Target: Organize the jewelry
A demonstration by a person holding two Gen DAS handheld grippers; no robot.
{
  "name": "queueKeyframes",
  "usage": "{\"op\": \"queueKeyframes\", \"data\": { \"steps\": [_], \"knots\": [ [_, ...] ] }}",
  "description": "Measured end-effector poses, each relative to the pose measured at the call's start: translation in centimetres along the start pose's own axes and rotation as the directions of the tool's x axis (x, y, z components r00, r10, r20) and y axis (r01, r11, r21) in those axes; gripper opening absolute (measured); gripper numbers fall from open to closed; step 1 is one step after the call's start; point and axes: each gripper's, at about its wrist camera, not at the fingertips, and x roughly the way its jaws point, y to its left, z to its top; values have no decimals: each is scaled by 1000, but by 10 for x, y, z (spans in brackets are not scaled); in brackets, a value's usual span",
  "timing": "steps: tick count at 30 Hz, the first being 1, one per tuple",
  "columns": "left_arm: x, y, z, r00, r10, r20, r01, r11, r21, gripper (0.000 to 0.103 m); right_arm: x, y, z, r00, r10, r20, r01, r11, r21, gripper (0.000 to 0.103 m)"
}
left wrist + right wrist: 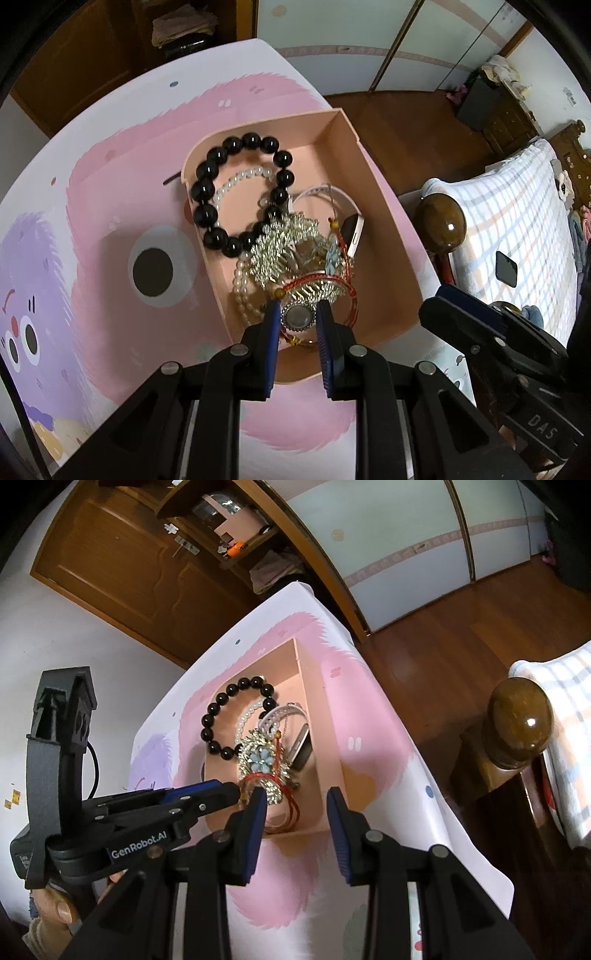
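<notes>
Left wrist: left claw (297, 310) inside box (391, 236) rim.

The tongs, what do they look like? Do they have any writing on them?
Both tongs are black plastic with silver round bolts and ridged blue pads inside the fingers. The left tongs have a white "GenRobot.AI" label on the side, a little house-shaped black top piece and a thin black cable looping behind. The right tongs look the same, and their side shows the white letters "DAS".
</notes>
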Motion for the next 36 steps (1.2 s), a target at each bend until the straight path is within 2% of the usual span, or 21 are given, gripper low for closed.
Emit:
{"op": "queueKeyframes", "data": {
  "steps": [10,12,16,18,19,23,26,30,36],
  "knots": [
    [6,-6,-13,1000,22,16,-22,1000,9,18,-2,3,-5,1000,-15,4,15,1000,-19,34],
    [5,-6,-16,999,32,30,-32,999,12,25,-2,4,-5,1000,-14,6,14,1000,-21,34],
    [-1,-5,-19,998,36,56,-37,999,11,56,-4,6,-7,1000,-16,13,16,1000,-25,34],
    [-5,-6,-22,997,42,69,-43,999,13,59,-5,7,-8,1000,-17,19,17,1000,-25,34],
    [-8,-7,-24,995,54,80,-55,998,16,64,-6,8,-8,1000,-18,21,18,999,-27,34],
    [-25,-8,-34,989,84,123,-84,996,-4,69,-13,13,-10,999,-24,33,25,999,-37,34],
    [-41,-4,-46,981,107,160,-103,994,-35,74,-22,20,-13,998,-32,50,35,998,-57,34],
    [-67,-1,-70,958,172,228,-156,984,-86,76,-31,31,-20,997,-45,65,51,995,-85,34],
    [-94,12,-112,934,206,292,-164,973,-162,83,-42,53,-35,994,-69,82,80,986,-147,34]
  ]
}}
